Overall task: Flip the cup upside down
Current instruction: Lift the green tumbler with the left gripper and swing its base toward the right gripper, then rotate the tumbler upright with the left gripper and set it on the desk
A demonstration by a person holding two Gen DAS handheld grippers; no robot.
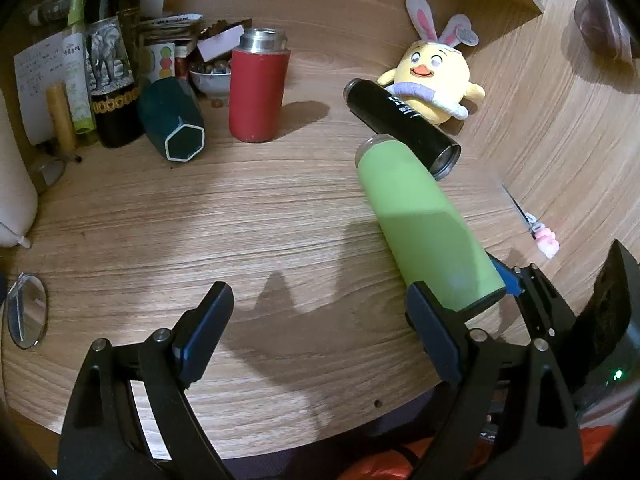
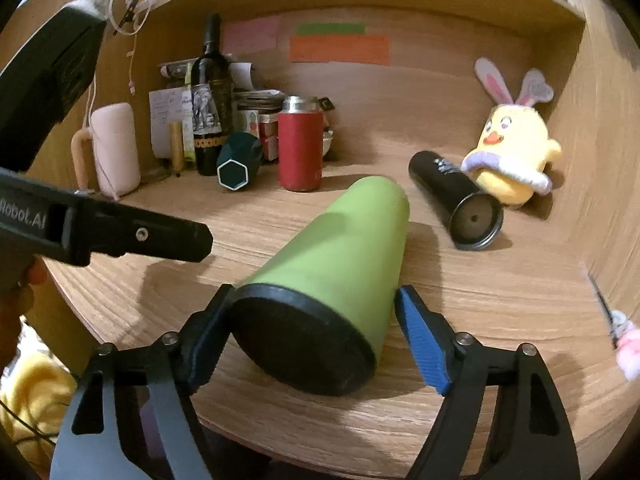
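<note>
A green cup [image 2: 336,252] with a black base lies on its side on the wooden desk, base toward me; it also shows in the left wrist view [image 1: 424,224]. My right gripper [image 2: 312,336] is open, its blue fingers on either side of the cup's base end, the left pad touching it and the right pad [image 2: 424,348] a little apart. My left gripper [image 1: 320,328] is open and empty just left of the cup, above the desk's front part.
A black flask [image 2: 456,196] lies on its side beside a yellow plush chick [image 2: 512,160]. A red flask [image 2: 300,148], a teal hexagonal cup [image 2: 238,164], a wine bottle [image 2: 210,108] and a pink mug [image 2: 114,148] stand at the back left. The desk edge is close in front.
</note>
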